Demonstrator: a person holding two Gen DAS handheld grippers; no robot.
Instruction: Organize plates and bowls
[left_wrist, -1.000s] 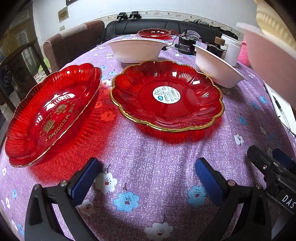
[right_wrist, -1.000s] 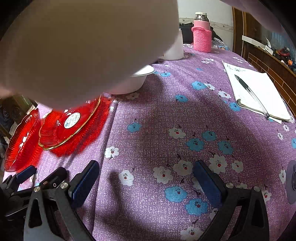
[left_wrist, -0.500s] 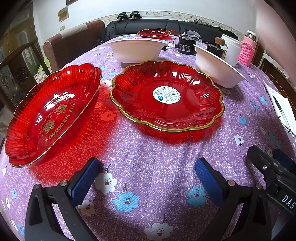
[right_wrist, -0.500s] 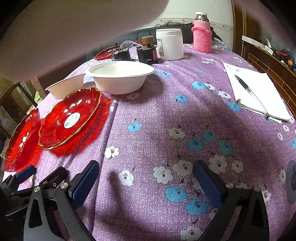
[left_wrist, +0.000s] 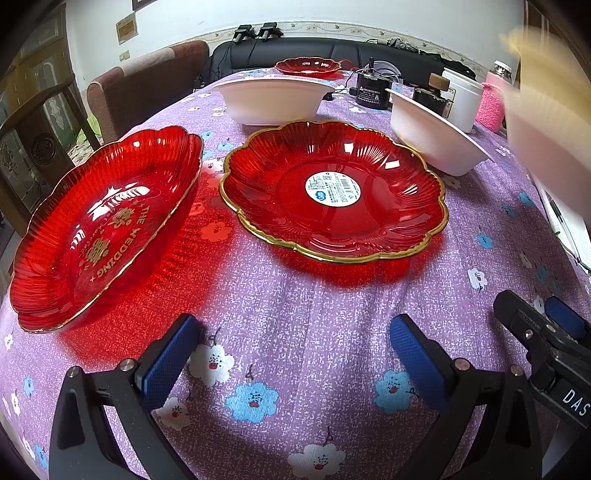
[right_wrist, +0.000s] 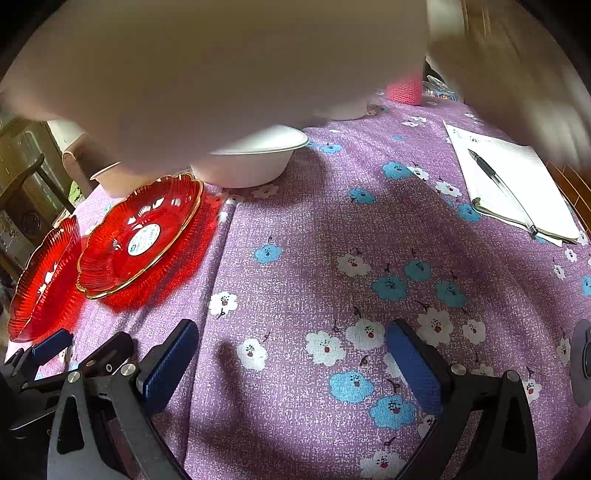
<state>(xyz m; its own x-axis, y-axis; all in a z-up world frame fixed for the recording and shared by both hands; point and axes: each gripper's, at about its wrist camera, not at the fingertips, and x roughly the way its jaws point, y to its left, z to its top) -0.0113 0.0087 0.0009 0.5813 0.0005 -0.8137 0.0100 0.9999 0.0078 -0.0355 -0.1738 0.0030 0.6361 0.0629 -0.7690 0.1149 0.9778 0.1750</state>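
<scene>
Two red plates (left_wrist: 334, 192) sit just ahead of the left gripper (left_wrist: 291, 354). One with a white sticker is straight ahead. The other (left_wrist: 99, 225), with gold words, is ahead and to its left. They are near each other but do not seem to touch. Both are shiny see-through red with wavy gold rims, so they may be slippery to pinch. Past them are two white bowls (left_wrist: 271, 99), one (left_wrist: 436, 136) ahead and to the right. A third red plate (left_wrist: 308, 66) is far ahead, well apart from the rest.

Both grippers are wide open and hold nothing. The right gripper (right_wrist: 291, 354) hovers low over the purple flowered cloth (right_wrist: 314, 236), with the plates off to its left.

Nothing looks stacked yet, so I think sorting has not begun. A good next move would be to pinch the rim of one red plate and set it on the other.

Something big, pale and blurry (right_wrist: 221, 66) hides the top of the right view. I cannot tell what it is. A notebook (right_wrist: 517, 192) with a pen (right_wrist: 502, 188) lies ahead and to the right.
</scene>
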